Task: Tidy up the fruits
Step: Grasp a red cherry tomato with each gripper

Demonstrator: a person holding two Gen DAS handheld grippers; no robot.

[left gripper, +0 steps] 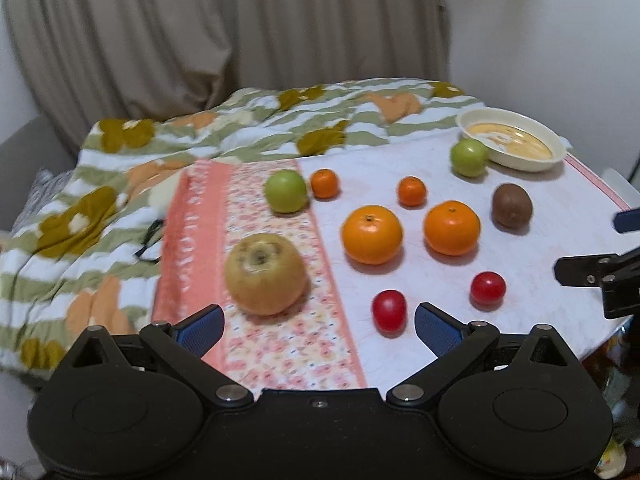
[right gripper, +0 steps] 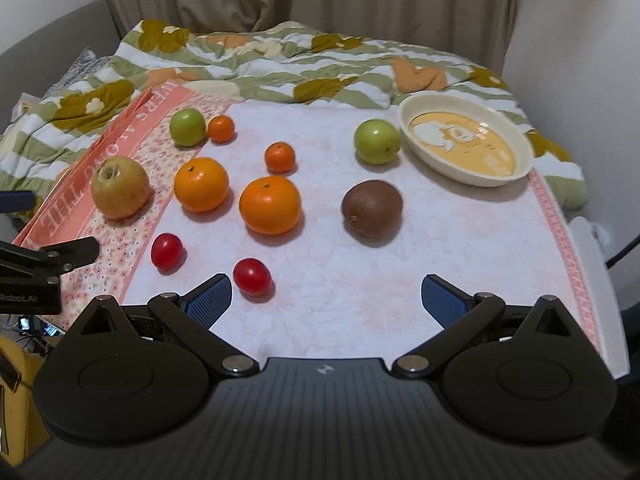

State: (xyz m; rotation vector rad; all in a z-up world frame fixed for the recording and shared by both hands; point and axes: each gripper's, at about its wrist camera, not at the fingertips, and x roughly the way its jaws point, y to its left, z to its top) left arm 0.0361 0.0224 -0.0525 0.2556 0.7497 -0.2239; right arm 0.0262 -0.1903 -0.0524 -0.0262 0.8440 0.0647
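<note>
Both grippers hovering empty, fingers spread: left gripper low before the pear and a tomato; right gripper beside the other tomato. Fruits scattered over the surface, kiwi near centre. Picture inside the bowl plain only from the right wrist; more blanket from the left.

in the left wrist view the other gripper is cut off by the right edge, so how its jaws stand cannot be told. the left wrist gripper's own body hides the near edge of the desk. the pink lettering on the cloth is too blurred to read there. in the right wrist view the picture inside the bowl is too soft to make out, and clutter at lower left is cut off and unclear.
</note>
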